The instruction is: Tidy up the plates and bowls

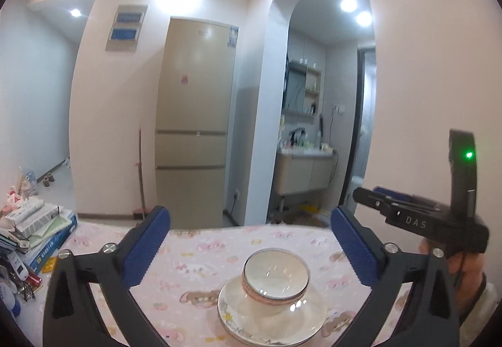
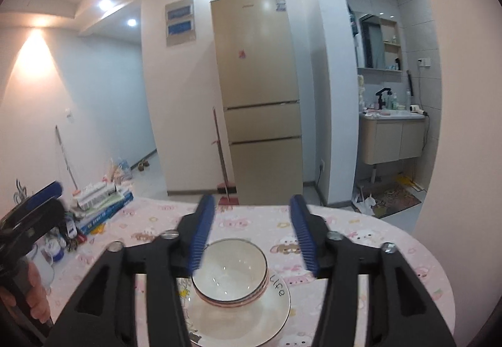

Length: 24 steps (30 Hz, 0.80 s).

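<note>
Two shiny white bowls with thin dark rims (image 2: pixel 230 273) sit one inside the other on a stack of round white plates (image 2: pixel 269 312), in the middle of the table with the pink cartoon-animal cloth (image 2: pixel 360 240). The plate stack looks like two or three plates; the edges are too close to count for sure. The top plate has the word "Life" written in black near its rim, just right of the bowls. The plate rims also have small painted flowers.

The left gripper (image 1: pixel 251 240) has two black arms with bumpy blue pads. Its claw is released wide, up above the bowls, and nothing is between the pads. The right gripper (image 2: pixel 252 232) looks the same. Its claw is released too, not as wide, with the bowls below it and no pad touching them. Its side, seen from the left camera, has the letters "DAS" in pale print.

Left of the plates lies a messy pile of boxes and books (image 2: pixel 100 202). Behind the table stands one tall gold fridge with three doors (image 2: pixel 260 102).
</note>
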Motion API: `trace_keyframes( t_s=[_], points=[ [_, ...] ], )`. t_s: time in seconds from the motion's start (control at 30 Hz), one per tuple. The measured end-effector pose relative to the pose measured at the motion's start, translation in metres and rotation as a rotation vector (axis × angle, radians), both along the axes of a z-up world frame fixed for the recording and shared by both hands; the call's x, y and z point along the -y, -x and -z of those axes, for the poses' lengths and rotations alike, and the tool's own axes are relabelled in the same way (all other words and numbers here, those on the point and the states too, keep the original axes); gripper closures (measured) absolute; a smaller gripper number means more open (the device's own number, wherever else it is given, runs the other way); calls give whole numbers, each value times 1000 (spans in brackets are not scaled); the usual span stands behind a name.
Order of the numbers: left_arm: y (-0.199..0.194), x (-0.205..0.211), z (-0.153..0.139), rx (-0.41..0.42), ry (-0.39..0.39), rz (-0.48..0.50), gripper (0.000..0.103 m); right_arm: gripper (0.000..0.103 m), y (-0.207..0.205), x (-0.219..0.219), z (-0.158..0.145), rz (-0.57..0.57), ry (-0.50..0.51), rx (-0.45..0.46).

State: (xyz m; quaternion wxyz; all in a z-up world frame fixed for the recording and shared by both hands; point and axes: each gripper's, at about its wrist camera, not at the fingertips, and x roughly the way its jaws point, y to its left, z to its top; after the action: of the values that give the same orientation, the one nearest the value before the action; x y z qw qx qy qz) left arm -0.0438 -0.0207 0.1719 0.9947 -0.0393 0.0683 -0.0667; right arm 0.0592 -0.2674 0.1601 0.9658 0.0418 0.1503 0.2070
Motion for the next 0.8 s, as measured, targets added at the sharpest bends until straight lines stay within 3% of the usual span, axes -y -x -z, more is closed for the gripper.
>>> trace_keyframes(
  t_s=[0.1, 0.2, 0.47, 0.8],
  points=[
    [20, -2, -7, 70, -23, -23, 0, 0, 16, 4, -9, 15, -43, 85],
    [29, -1, -4, 111, -41, -43, 0, 0, 28, 2, -6, 35, -38, 167],
    [19, -6, 52, 151, -16, -56, 0, 0, 31, -3, 47, 37, -43, 193],
    [-17, -18, 113, 63, 35, -55, 0, 0, 18, -9, 121, 19, -37, 196]
  ],
)
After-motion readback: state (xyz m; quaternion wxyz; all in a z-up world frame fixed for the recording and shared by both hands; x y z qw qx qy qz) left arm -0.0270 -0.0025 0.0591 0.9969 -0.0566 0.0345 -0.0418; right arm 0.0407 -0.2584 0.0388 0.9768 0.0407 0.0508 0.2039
